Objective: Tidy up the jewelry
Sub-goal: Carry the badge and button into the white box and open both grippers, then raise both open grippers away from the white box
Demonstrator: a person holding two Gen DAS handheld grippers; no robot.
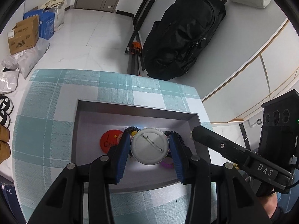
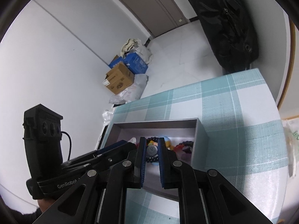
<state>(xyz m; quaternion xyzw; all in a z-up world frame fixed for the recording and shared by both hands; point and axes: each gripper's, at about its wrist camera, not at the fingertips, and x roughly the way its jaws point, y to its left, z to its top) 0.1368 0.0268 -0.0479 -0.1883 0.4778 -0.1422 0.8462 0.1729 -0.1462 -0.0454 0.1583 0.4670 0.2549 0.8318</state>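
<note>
The left gripper [image 1: 149, 147] hangs over the shallow grey rectangular box [image 1: 134, 109] that sits on the table with the teal-and-white checked cloth [image 1: 46, 112], and its blue ribbed pads clamp the edges of a round silver metal pin badge [image 1: 149, 148] held back-side up, the safety-pin clasp running across it. Under and around the badge, on the box floor, lie a round red badge with a yellow star [image 1: 109, 140], a strand of dark round beads [image 1: 131, 129] curling behind the left pad, more dark beads by the right pad, and a bit of purple at the near side (too hidden to name). The right gripper [image 2: 151, 150] reaches into the same box from the other side; its jaws are drawn nearly together and pinch a small round grey piece [image 2: 151, 149] between the pads, though what that piece is I cannot make out. Below it in the right wrist view lie dark beads and a red-and-black beaded strand [image 2: 185, 145] toward the box's right wall. Beyond the table stand a black fabric backpack [image 1: 183, 37], a brown cardboard carton [image 1: 23, 35] and a blue carton [image 1: 47, 21] on the pale tiled floor.
</note>
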